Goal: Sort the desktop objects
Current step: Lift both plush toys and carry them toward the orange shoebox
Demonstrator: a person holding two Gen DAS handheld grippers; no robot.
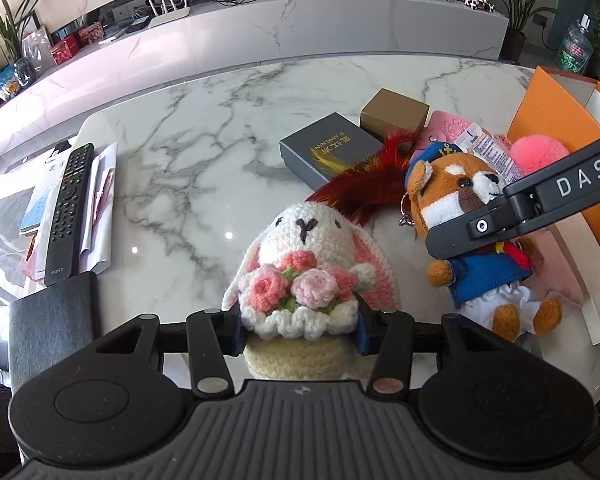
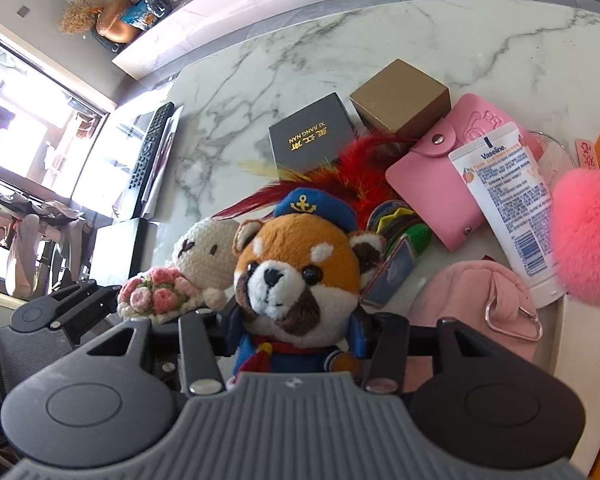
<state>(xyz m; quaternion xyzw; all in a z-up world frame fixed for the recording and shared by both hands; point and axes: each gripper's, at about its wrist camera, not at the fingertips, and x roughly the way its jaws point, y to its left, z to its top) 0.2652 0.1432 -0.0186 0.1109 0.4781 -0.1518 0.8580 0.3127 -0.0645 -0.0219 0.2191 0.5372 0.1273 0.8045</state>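
Observation:
My left gripper is shut on a crocheted white bunny that holds pink flowers; the jaws press on its frilled base. The bunny also shows in the right wrist view, left of the other toy. My right gripper is shut on a red panda plush with a blue sailor cap, gripping its blue body. In the left wrist view the panda plush lies at the right with the right gripper's black arm across it.
On the marble table lie a grey box, a gold box, a red feather, a pink card wallet, a Vaseline tube, a pink pompom, a pink pouch. An orange box stands right; a remote lies left.

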